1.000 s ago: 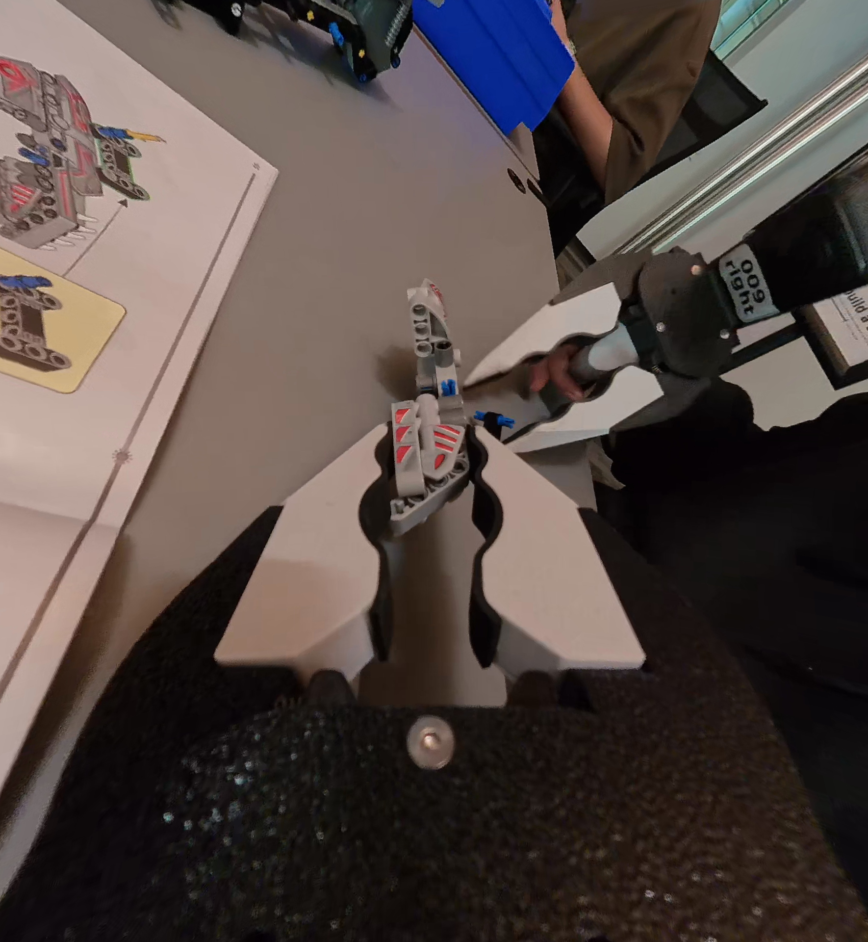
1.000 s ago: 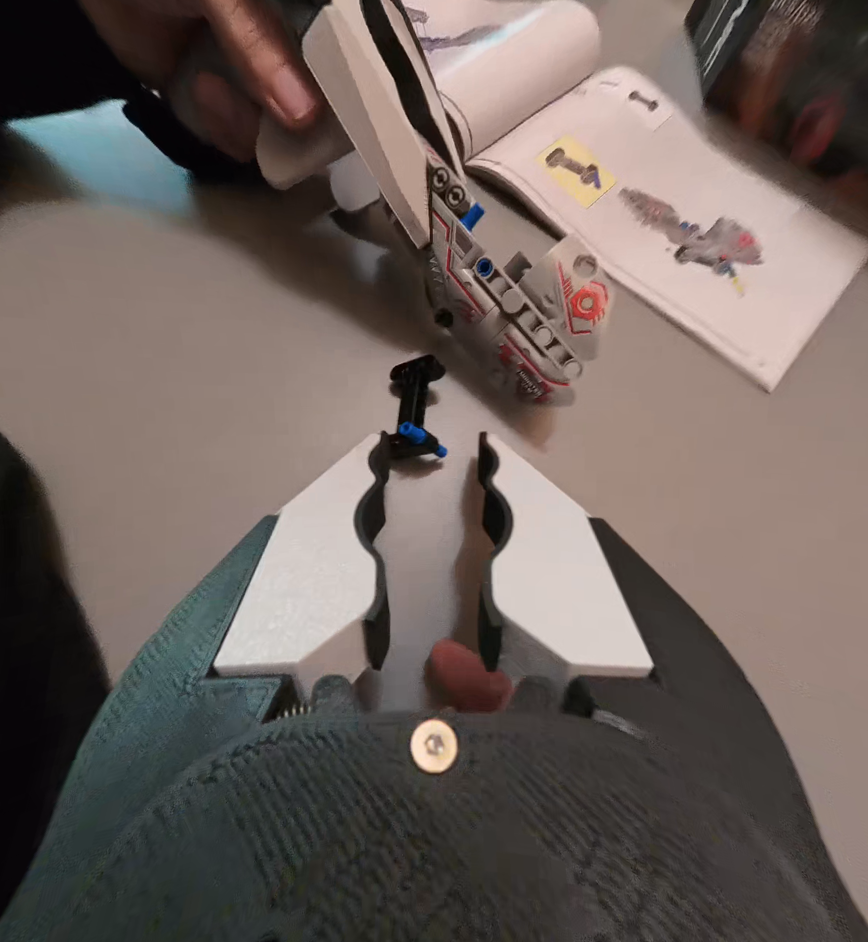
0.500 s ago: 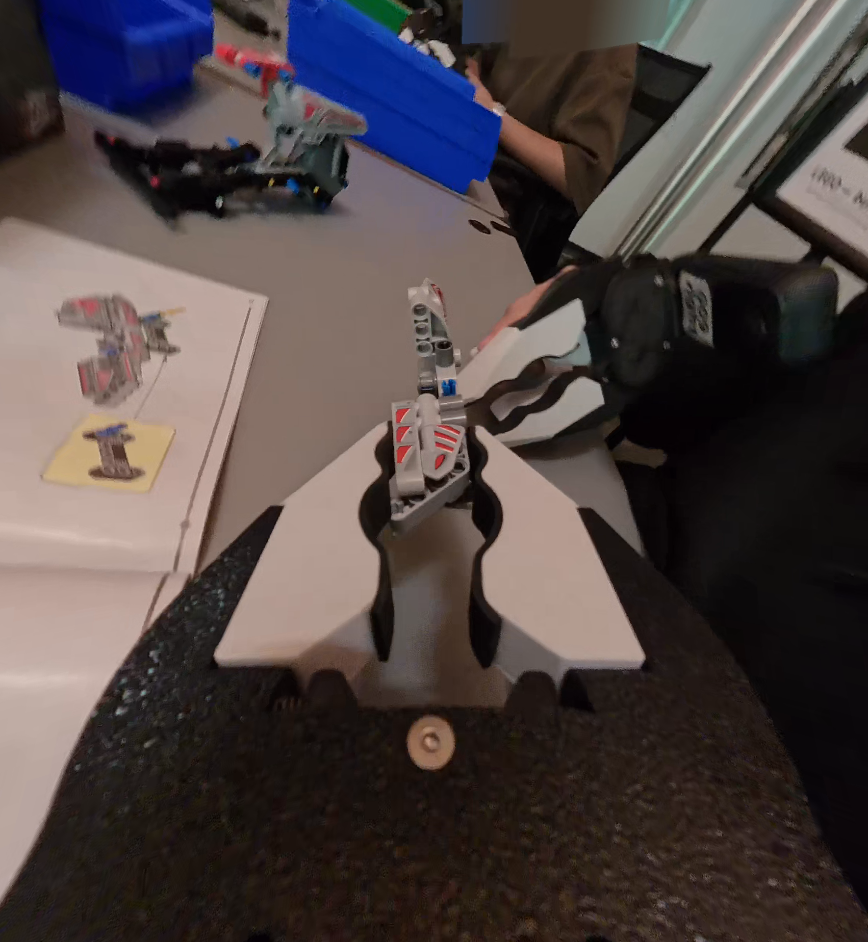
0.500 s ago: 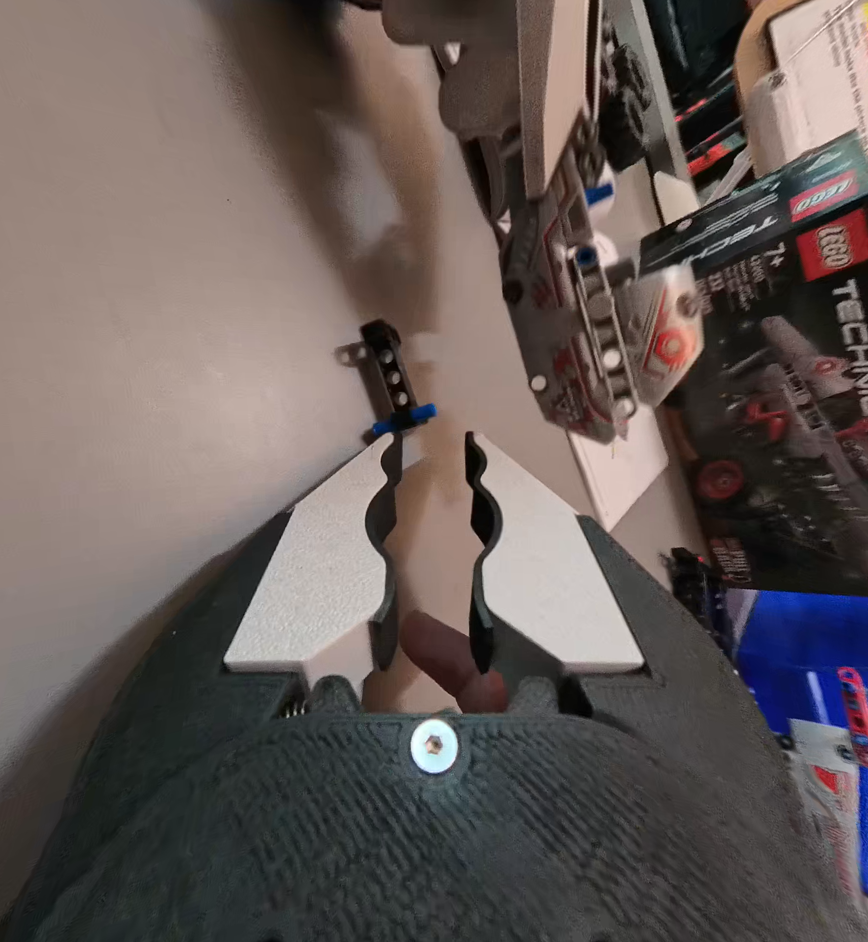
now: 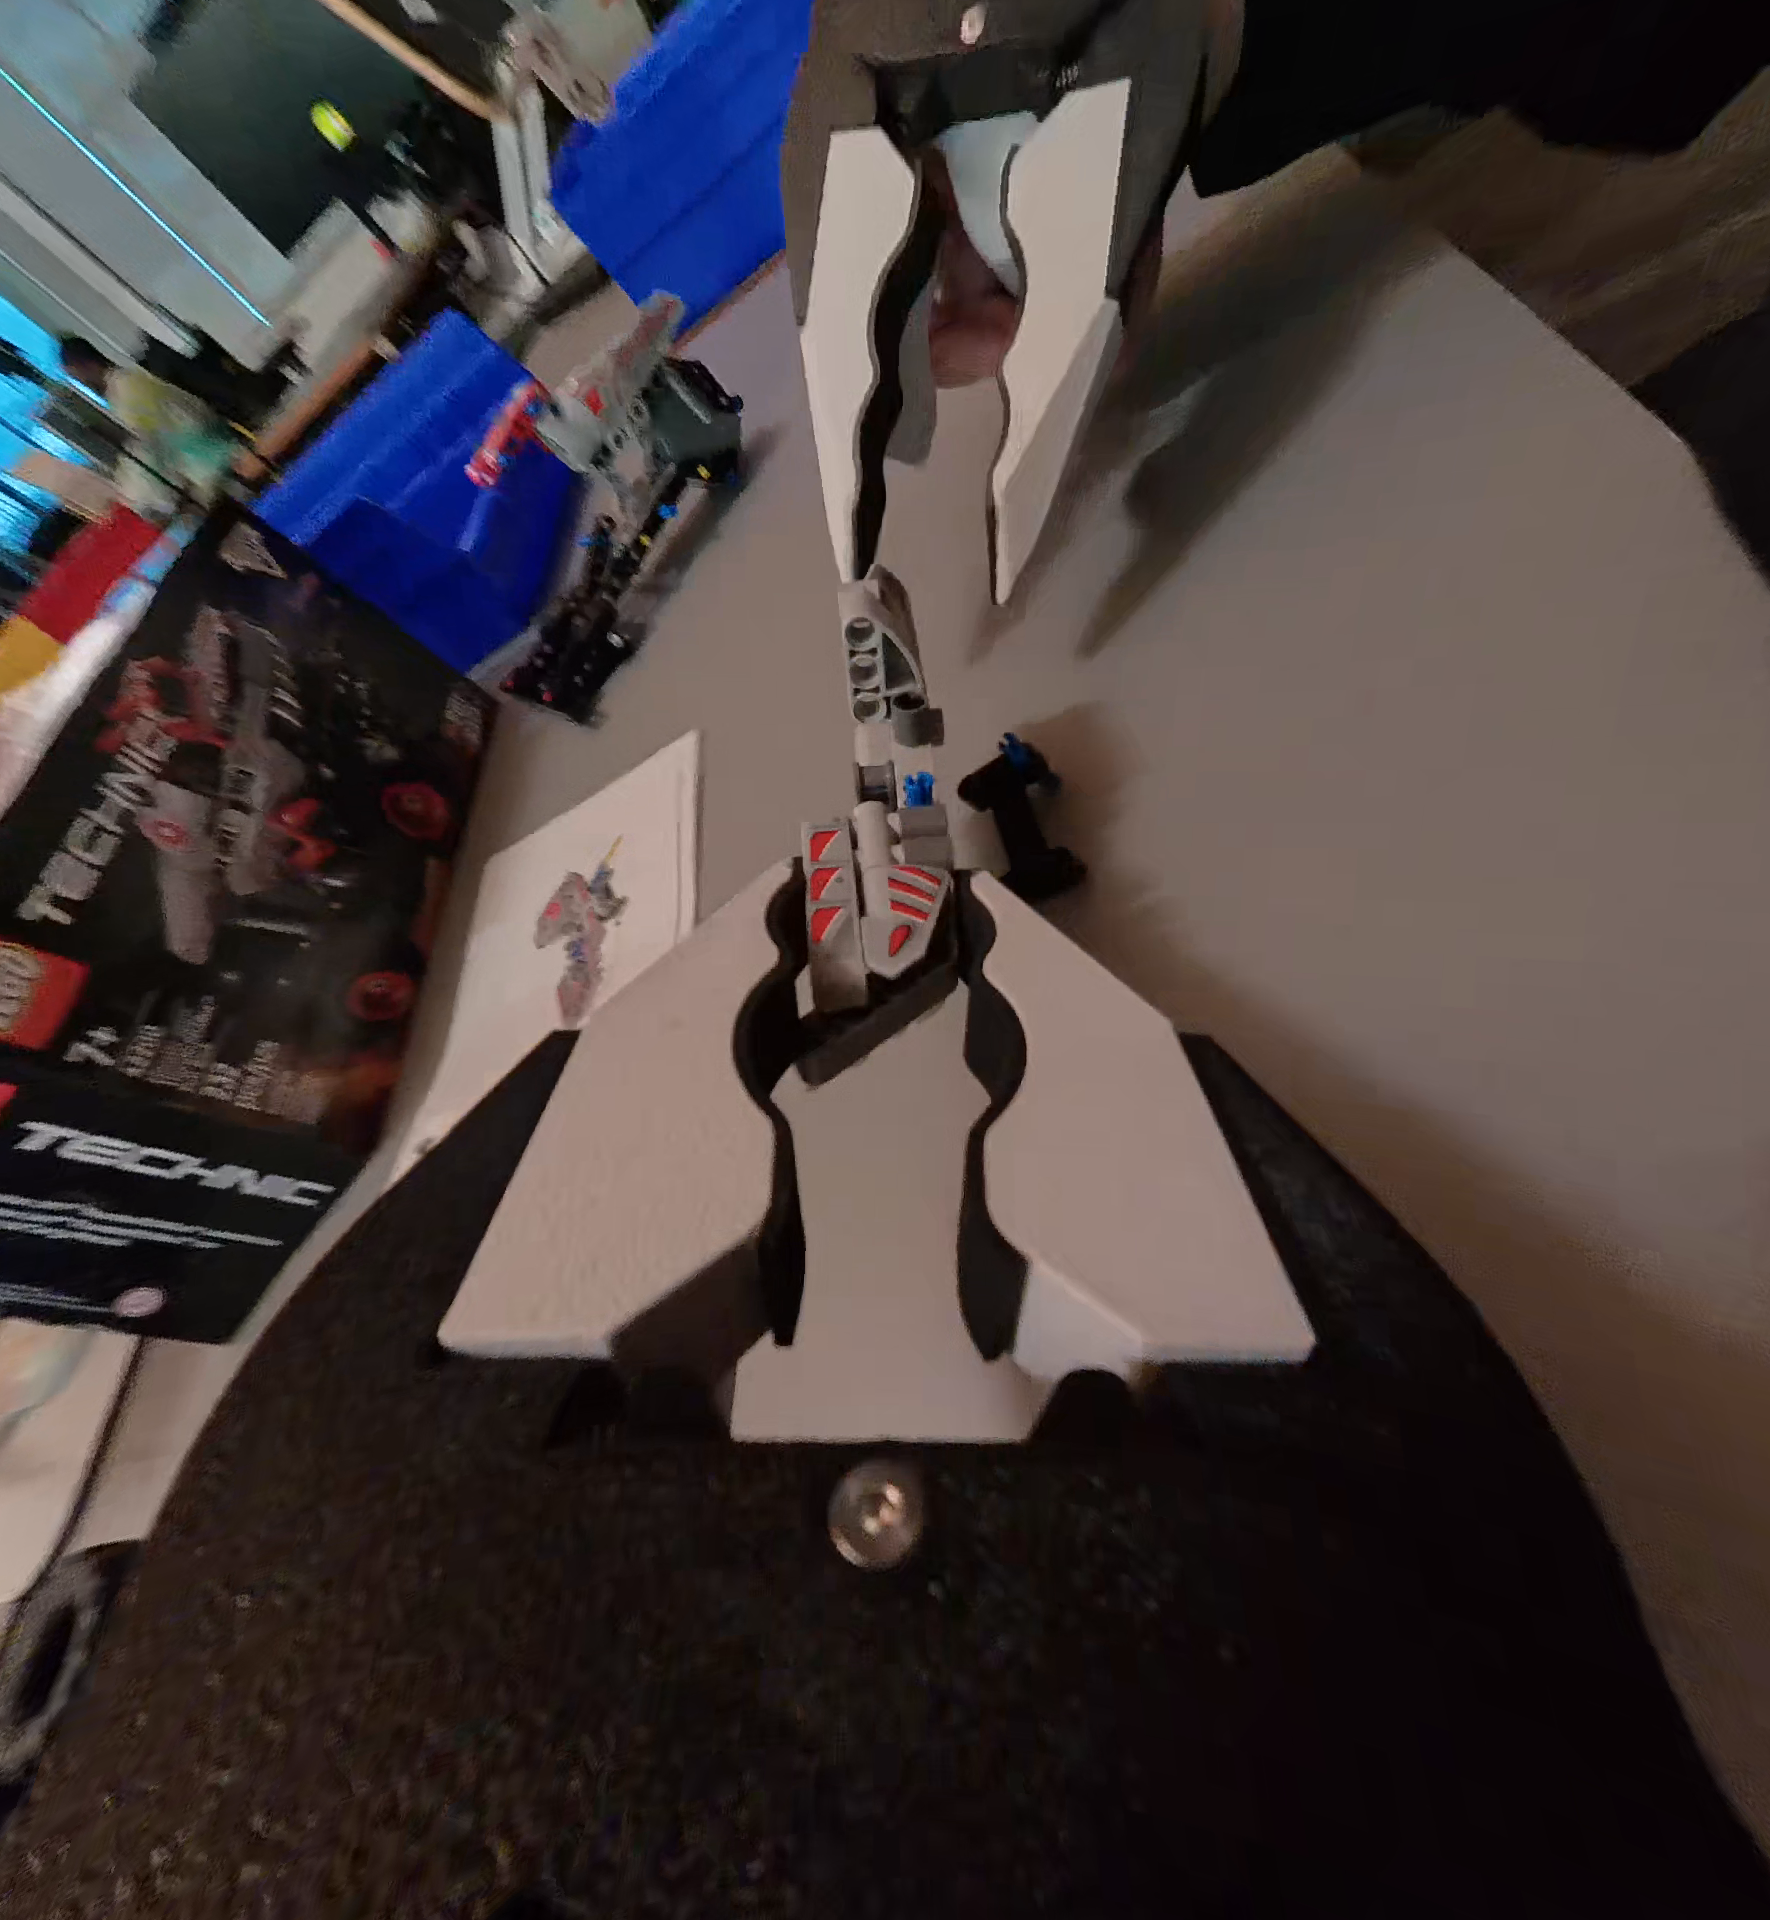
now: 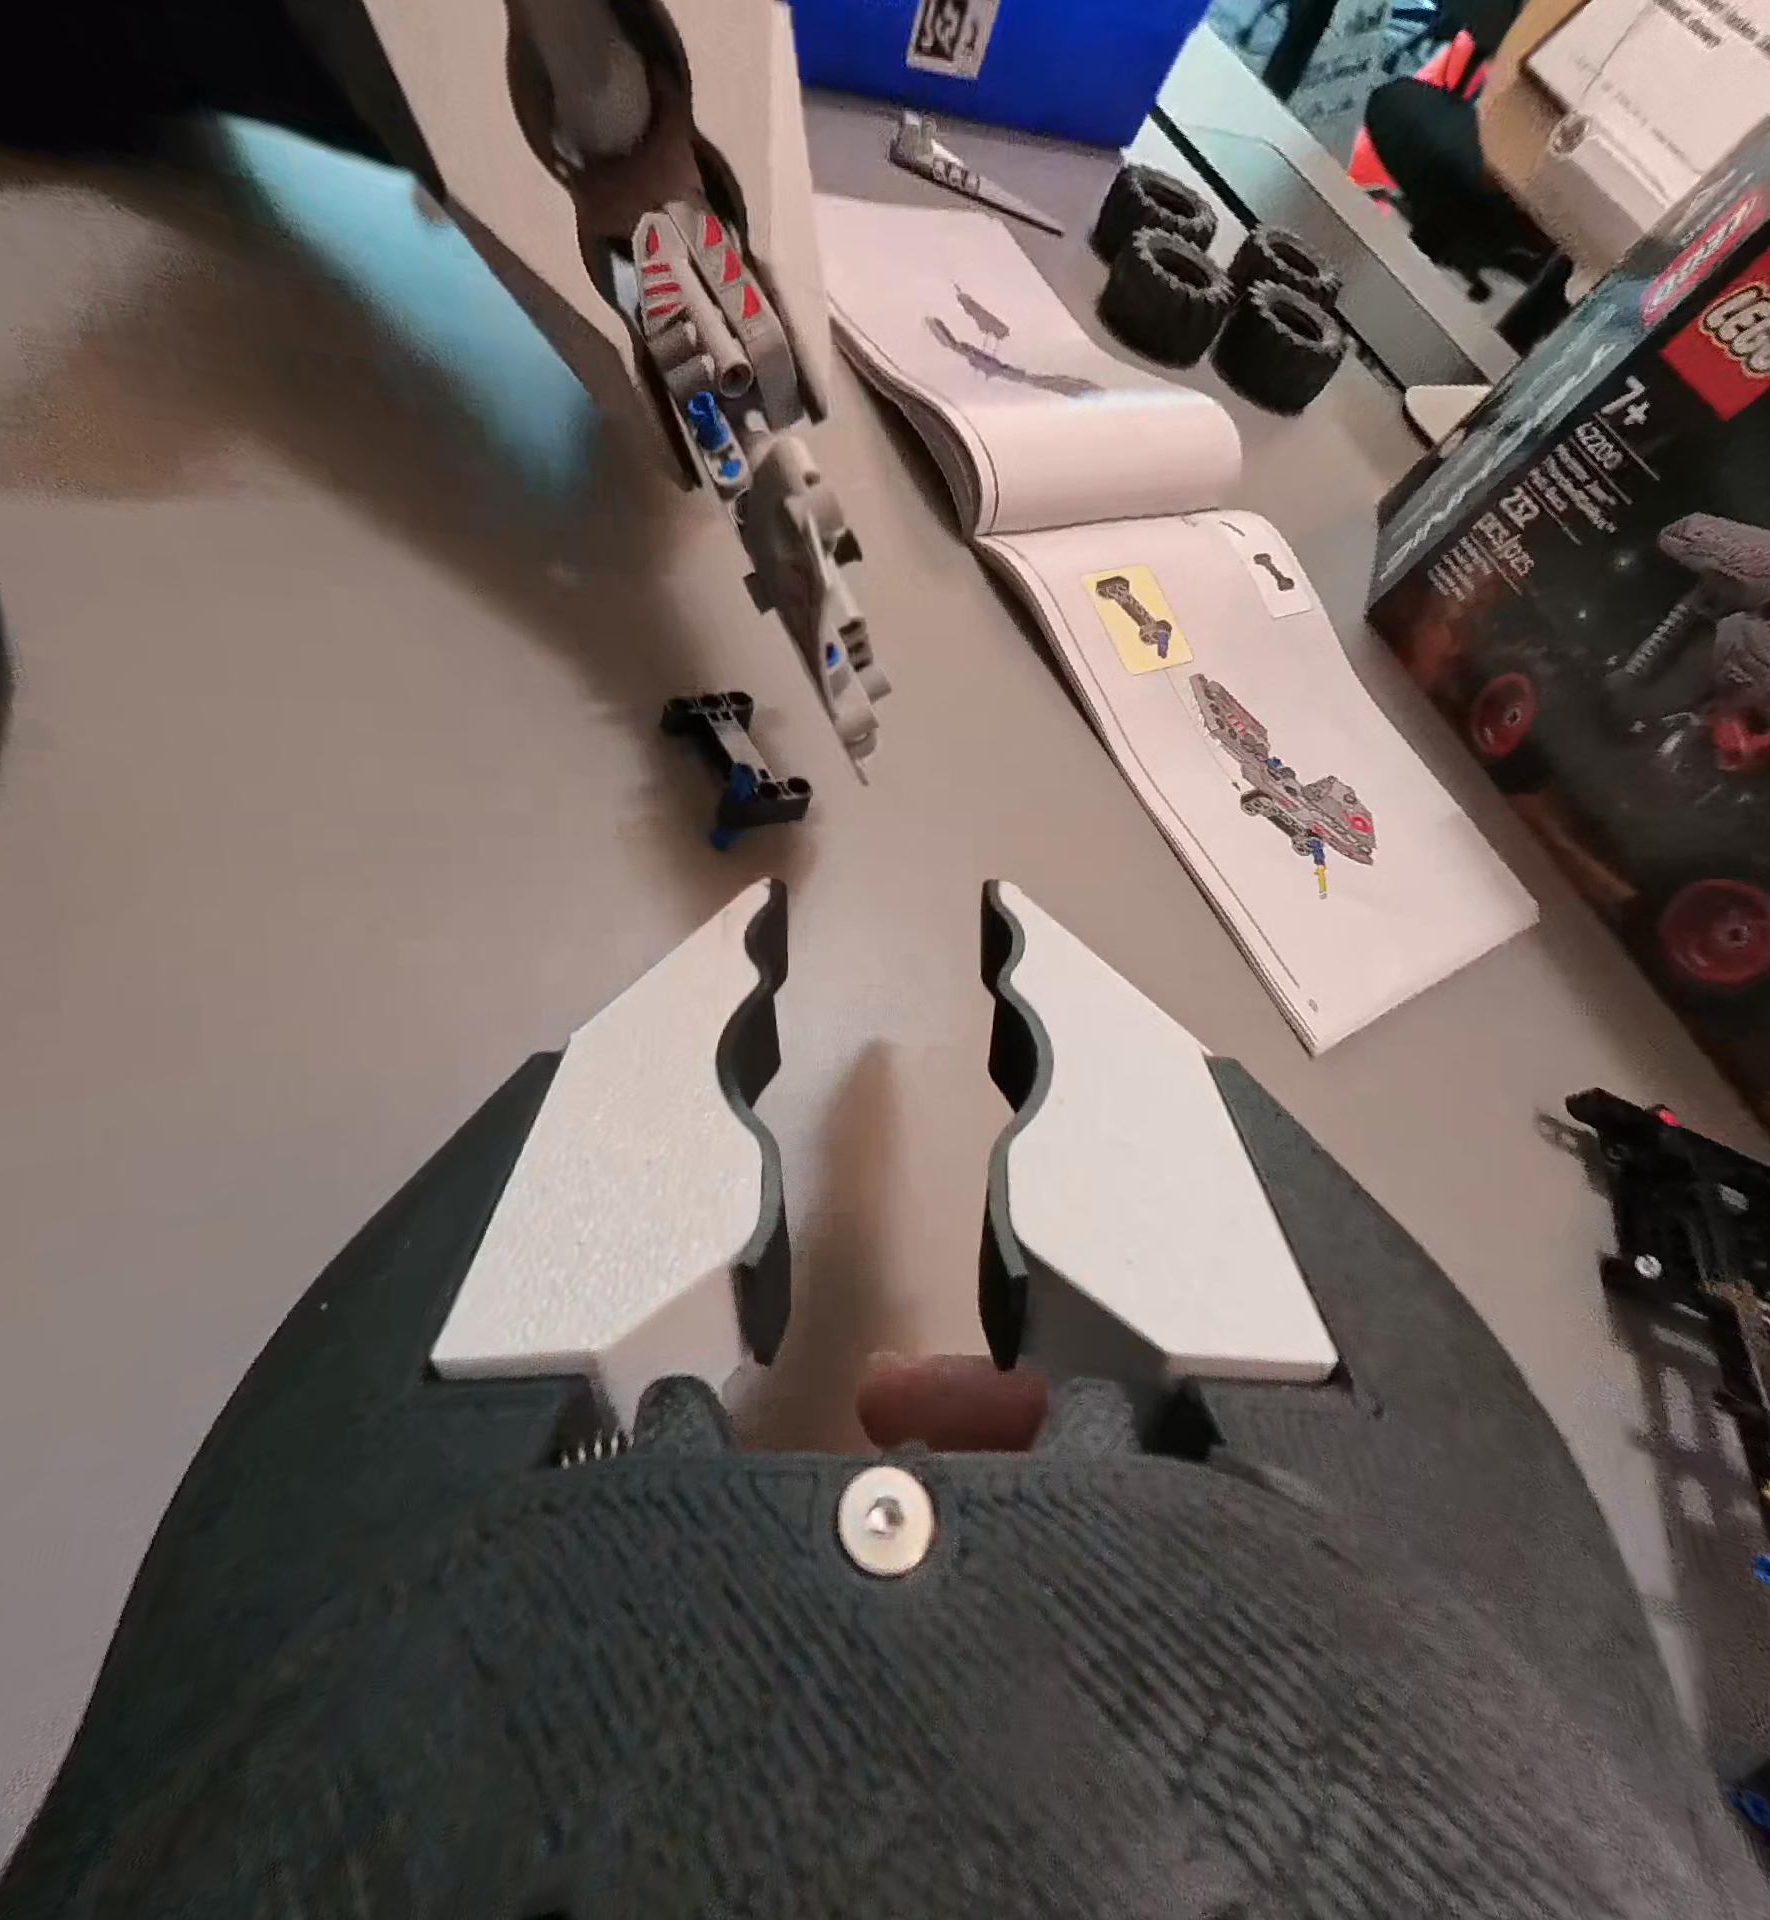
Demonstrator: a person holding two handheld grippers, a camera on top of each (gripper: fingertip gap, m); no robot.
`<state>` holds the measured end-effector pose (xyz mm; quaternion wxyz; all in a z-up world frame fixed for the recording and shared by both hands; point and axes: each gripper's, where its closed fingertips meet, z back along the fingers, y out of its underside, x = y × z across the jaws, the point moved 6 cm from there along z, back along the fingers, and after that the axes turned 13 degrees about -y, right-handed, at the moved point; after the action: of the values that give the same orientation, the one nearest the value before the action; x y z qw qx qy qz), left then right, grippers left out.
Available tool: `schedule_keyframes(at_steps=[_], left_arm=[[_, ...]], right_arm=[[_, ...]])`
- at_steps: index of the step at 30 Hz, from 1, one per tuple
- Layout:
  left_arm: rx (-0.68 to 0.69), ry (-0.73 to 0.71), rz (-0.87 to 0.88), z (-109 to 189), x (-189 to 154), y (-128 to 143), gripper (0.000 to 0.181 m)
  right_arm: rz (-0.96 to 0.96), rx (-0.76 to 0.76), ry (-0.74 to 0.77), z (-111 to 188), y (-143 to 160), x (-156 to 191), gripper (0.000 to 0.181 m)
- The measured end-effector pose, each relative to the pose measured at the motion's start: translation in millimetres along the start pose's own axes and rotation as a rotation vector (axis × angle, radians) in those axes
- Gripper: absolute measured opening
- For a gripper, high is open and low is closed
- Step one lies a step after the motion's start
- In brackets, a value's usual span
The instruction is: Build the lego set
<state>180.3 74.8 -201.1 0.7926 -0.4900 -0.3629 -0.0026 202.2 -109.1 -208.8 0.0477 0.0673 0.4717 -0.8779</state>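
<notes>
Where grey table (image 6: 341, 831) lies, blue bins (image 5: 424, 520)

Grey-and-red lego assembly (image 5: 876, 894) held aloft; black-and-blue piece (image 6: 741, 764) flat on table.

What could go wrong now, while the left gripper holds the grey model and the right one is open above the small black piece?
1. The left gripper pinches only one end of the long grey model, so the model may twist or slip.
2. The small black piece lies close beside the model's free end; the open right gripper might knock the model while reaching.
</notes>
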Motion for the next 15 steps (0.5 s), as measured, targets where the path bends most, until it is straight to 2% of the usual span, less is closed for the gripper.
schedule_keyframes(at_steps=[4, 7, 10, 12, 15], left_arm=[[-0.081, -0.101, -0.103, 7.9, -2.0, -6.1, 0.024], [-0.093, -0.168, -0.269, 11.6, -8.3, -8.7, 0.025], [-0.100, -0.179, -0.433, 12.0, -23.4, -10.6, 0.024], [-0.114, -0.174, -0.526, 11.0, -33.3, -10.9, 0.024], [-0.129, -0.200, -0.628, 10.2, -39.7, -10.0, 0.024]], right_arm=[[0.052, -0.020, -0.062, -7.8, -5.7, 2.7, 0.035], [0.025, -0.063, -0.088, -8.3, -9.2, -0.1, 0.030], [-0.149, -0.154, -0.106, -4.1, -11.3, -10.5, 0.033], [-0.288, -0.219, -0.160, -3.1, -12.1, -12.2, 0.041], [-0.488, -0.274, -0.260, -4.1, -11.6, -8.5, 0.041]])
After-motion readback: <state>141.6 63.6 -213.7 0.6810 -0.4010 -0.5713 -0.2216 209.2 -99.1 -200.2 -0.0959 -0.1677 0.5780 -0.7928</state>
